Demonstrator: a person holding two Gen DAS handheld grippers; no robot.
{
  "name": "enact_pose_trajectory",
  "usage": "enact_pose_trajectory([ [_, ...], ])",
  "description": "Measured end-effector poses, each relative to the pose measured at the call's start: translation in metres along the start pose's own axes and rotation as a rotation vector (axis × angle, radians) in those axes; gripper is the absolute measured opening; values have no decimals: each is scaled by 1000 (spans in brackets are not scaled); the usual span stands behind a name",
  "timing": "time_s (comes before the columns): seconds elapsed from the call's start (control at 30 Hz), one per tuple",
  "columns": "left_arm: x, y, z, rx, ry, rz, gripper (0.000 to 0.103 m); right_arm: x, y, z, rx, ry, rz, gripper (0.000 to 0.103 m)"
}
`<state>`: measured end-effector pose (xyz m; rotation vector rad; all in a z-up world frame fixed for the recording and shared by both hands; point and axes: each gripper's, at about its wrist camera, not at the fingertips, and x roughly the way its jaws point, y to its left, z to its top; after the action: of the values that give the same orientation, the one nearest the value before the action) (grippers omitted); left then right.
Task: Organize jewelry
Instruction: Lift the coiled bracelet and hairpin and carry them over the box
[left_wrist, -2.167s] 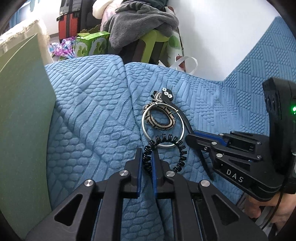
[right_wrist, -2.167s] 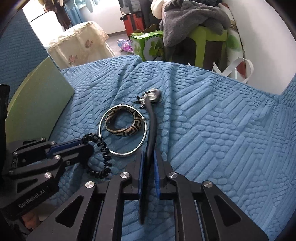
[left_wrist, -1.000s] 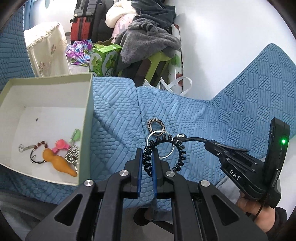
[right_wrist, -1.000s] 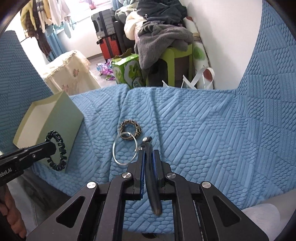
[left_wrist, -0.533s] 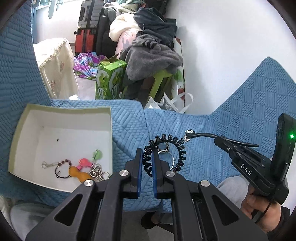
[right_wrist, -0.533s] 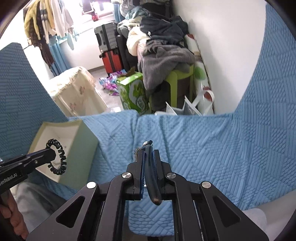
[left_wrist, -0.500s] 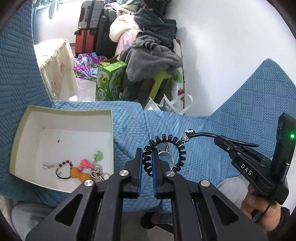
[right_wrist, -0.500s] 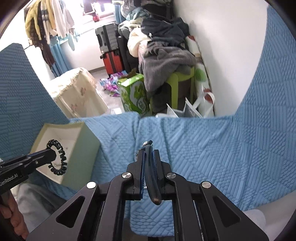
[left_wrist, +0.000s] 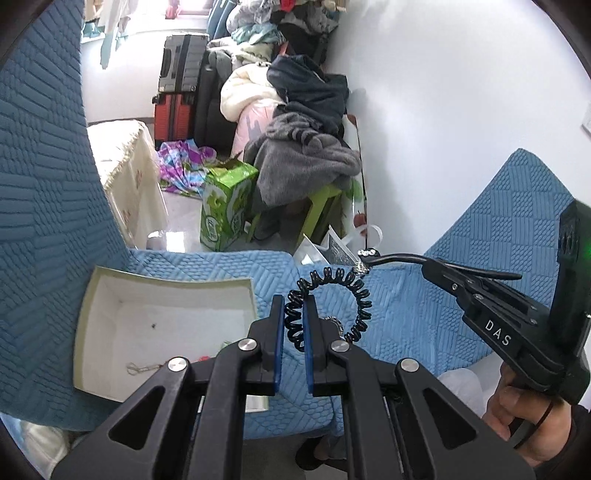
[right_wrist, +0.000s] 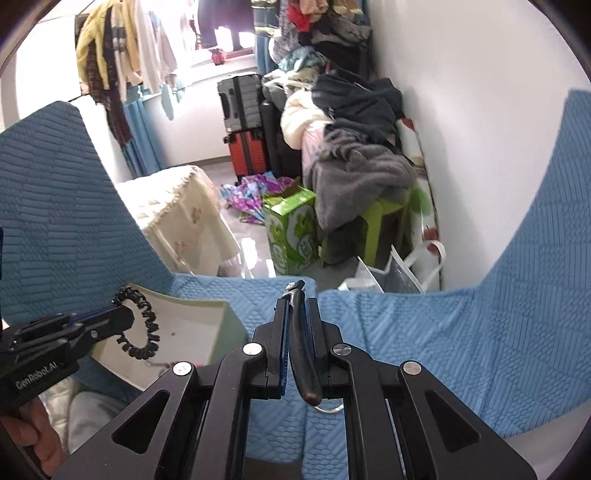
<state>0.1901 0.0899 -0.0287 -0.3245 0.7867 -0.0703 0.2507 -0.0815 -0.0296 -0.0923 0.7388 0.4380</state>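
Jewelry is up in the air in both grippers: the left gripper (left_wrist: 293, 321) is clamped on a black coiled bracelet (left_wrist: 354, 295), whose loop hangs free past the blue pads, and the right gripper (right_wrist: 295, 332) pinches a slim black hair clip (right_wrist: 301, 354) with a small sparkly end pointing away from the hand. Both are held above a blue quilted cover (left_wrist: 406, 314) stitched in scale and stripe patterns, which drapes over the surface and rises at the sides. On the cover, left of the bracelet, sits a pale green box (left_wrist: 88, 314) with a white inside; a few small trinkets lie in its near part, mostly hidden behind the left gripper. A bit of metal ring (right_wrist: 327, 408) shows on the cover under the right gripper. Beyond the edge the room is cluttered: a green carton (left_wrist: 225, 206) on the floor, a grey fleece heap (left_wrist: 306, 166) on a lime stool, stacked suitcases (right_wrist: 243, 122), clothes hanging by the window, a white wall on the right
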Motion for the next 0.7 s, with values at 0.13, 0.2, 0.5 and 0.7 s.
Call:
enact_pose_trajectory([
  [0.13, -8, 18, -2, 11, -25, 52, 9, 1, 27, 3, -16, -16, 39, 6],
  [0.2, -9, 32, -4, 0, -31, 56, 9, 6, 44, -1, -30, -11, 63, 6],
  [0.5, 5, 91, -29, -63, -5, 128, 9, 54, 97, -35, -75, 78, 123, 6],
  [0.7, 24, 105, -50, -54, 15, 162, 9, 84, 108, -62, -73, 125, 160, 6],
])
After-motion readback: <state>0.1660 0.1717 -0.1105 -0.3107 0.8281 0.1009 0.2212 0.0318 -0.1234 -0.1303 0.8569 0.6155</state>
